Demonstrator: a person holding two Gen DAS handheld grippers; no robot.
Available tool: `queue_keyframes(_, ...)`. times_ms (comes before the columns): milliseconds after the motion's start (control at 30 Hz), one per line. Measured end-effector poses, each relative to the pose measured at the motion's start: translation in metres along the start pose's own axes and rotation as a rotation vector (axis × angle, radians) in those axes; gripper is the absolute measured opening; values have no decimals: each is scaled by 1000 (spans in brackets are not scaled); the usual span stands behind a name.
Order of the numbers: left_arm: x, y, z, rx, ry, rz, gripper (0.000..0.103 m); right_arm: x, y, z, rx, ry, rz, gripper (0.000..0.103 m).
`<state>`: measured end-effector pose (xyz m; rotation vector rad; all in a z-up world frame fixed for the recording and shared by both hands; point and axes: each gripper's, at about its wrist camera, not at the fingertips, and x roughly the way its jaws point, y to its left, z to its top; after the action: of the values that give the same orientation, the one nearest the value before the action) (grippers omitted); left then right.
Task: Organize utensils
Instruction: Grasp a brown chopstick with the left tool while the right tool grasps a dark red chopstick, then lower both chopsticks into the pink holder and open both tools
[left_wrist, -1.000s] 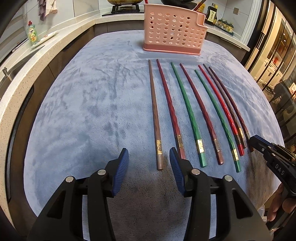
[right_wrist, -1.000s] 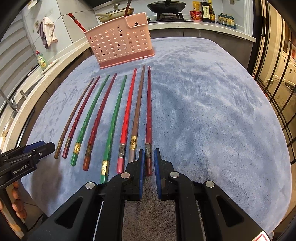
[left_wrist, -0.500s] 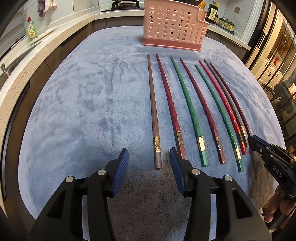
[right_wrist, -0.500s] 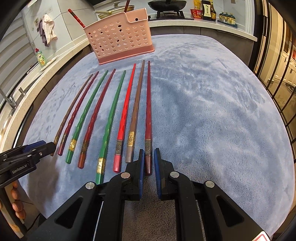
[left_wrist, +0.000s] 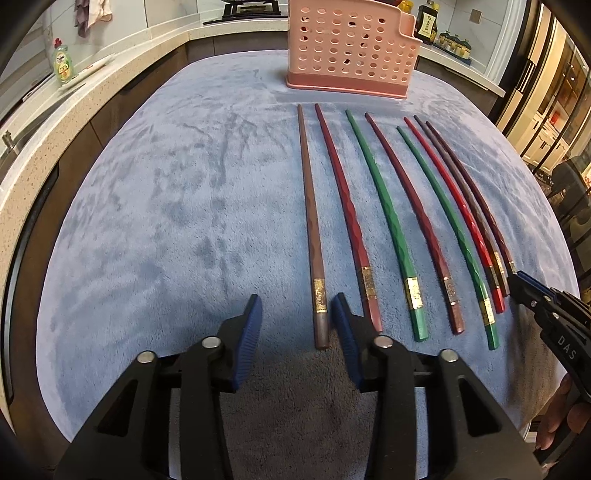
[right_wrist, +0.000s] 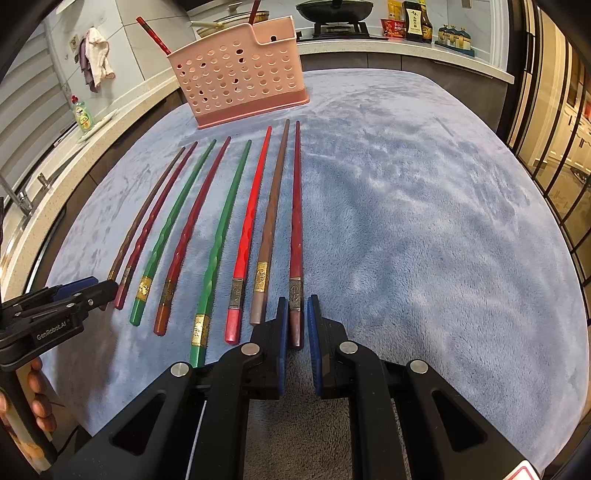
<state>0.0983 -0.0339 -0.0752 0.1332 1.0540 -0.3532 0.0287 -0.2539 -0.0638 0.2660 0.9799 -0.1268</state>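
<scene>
Several chopsticks lie side by side on a blue-grey cloth (left_wrist: 166, 221), tips toward a pink perforated utensil basket (left_wrist: 351, 48) at the far end. My left gripper (left_wrist: 296, 314) is open, its pads on either side of the thick end of the leftmost brown chopstick (left_wrist: 312, 229). My right gripper (right_wrist: 295, 314) is nearly closed around the butt of the rightmost dark red chopstick (right_wrist: 296, 221), which still lies on the cloth. The basket (right_wrist: 240, 74) holds a red chopstick (right_wrist: 153, 35).
A stone counter (left_wrist: 55, 107) with a green dish-soap bottle (left_wrist: 63, 66) curves along the left. A stove with a pan (right_wrist: 334, 9) and sauce bottles (right_wrist: 413, 18) stand behind the basket. Glass doors run along the right.
Both grippers have moved forward a little along the chopsticks toward the basket. The right jaws have stayed narrow around the dark red chopstick; the left stays open.
</scene>
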Motion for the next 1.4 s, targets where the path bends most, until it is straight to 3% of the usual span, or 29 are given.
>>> queue_keyframes(233, 0, 8, 1, -19, -9, 3, 9, 0, 2, 1, -17, -4, -5, 11)
queue_keyframes(533, -11, 15, 3, -23, -18, -25, 8, -13, -4, 4, 1, -24, 0, 7)
queue_keyframes(867, -56, 31, 15, -87, -107, -36, 8, -66, -15, 29, 37, -158, 6, 7)
queue_keyframes(1400, -120, 41, 88, -92, -268, -57, 7, -133, -28, 107, 72, -370, 35, 7)
